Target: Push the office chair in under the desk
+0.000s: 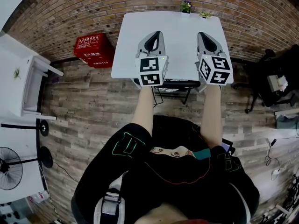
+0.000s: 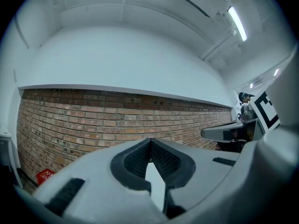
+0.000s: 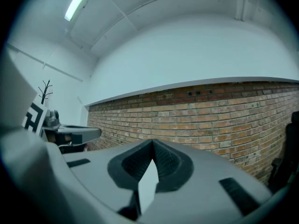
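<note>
A white desk (image 1: 177,27) stands against the brick wall. The black office chair (image 1: 172,84) is tucked beneath the desk's near edge; only a strip of it and its dark frame show between my forearms. My left gripper (image 1: 157,34) and right gripper (image 1: 202,34) hover side by side over the desk's near half, pointing level toward the wall. Both are shut with nothing between their jaws, and neither touches the chair. In the left gripper view the left gripper (image 2: 150,142) faces the brick wall, as does the right gripper (image 3: 152,143) in its own view.
A red crate (image 1: 93,50) sits on the wooden floor left of the desk. A white shelf unit (image 1: 28,85) and a fan (image 1: 9,167) are further left. Another black chair (image 1: 268,80) stands at the right. Two small plants (image 1: 186,6) line the desk's far edge.
</note>
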A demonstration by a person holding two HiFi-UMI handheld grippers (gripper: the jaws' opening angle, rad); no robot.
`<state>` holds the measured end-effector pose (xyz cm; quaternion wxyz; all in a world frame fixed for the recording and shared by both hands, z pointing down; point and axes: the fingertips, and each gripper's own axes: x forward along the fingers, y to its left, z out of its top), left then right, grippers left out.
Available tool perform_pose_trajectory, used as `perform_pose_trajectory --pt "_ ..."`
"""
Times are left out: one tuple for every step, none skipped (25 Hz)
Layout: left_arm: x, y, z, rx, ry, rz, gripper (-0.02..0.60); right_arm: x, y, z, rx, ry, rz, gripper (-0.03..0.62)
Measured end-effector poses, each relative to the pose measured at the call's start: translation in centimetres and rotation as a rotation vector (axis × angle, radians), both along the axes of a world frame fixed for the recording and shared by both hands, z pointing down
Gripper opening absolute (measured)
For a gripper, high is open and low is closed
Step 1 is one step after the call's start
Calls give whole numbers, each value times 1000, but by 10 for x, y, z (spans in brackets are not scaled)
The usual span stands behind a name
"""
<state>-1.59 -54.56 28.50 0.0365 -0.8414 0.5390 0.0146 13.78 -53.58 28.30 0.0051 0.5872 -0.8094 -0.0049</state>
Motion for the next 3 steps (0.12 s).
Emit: perform_pose_trajectory --pt "0 0 0 0 1 1 8 0 0 0 1 2 -1 3" --pt "0 0 1 -1 2 3 8 -1 0 -1 2 4 -1 3" --pt "0 0 1 -1 3 4 8 -1 0 -1 4 6 -2 3"
